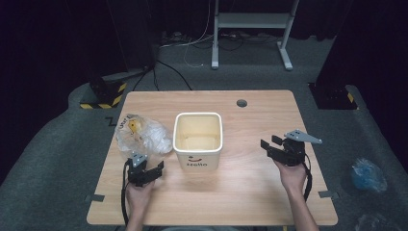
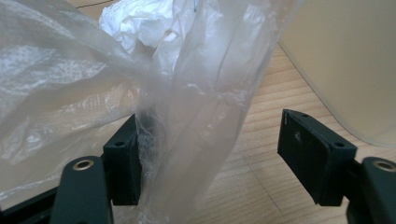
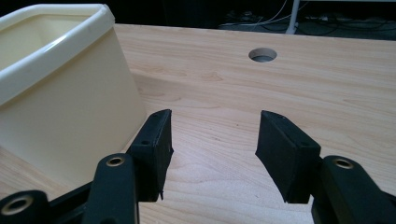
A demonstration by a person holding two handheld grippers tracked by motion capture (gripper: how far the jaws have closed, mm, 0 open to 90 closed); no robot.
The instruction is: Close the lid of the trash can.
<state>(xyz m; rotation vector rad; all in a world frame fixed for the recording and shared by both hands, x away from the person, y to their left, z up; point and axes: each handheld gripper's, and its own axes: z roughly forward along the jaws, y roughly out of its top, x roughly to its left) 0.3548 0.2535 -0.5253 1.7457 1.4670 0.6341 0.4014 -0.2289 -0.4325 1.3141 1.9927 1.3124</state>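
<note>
A crumpled clear plastic bag point(image 1: 144, 134) with something yellow inside lies on the wooden table point(image 1: 250, 183), left of a cream square bin point(image 1: 197, 117) marked "Hello". My left gripper point(image 1: 149, 164) sits at the bag's near edge and is open. In the left gripper view the bag's film point(image 2: 70, 84) hangs between the jaws of the left gripper point(image 2: 210, 158), against the left one, and the bin's wall point(image 2: 345, 60) stands to the right. My right gripper point(image 1: 270, 143) hovers right of the bin, open. Nothing is between the fingers of the right gripper point(image 3: 212, 149), and the bin point(image 3: 51, 107) stands at its left.
A round cable hole point(image 1: 241, 103) point(image 3: 263, 55) sits near the table's far edge. On the floor lie a blue bag point(image 1: 368, 174) at right, a white stand frame point(image 1: 250, 21) behind, and a yellow-black striped base point(image 1: 103, 96) at far left.
</note>
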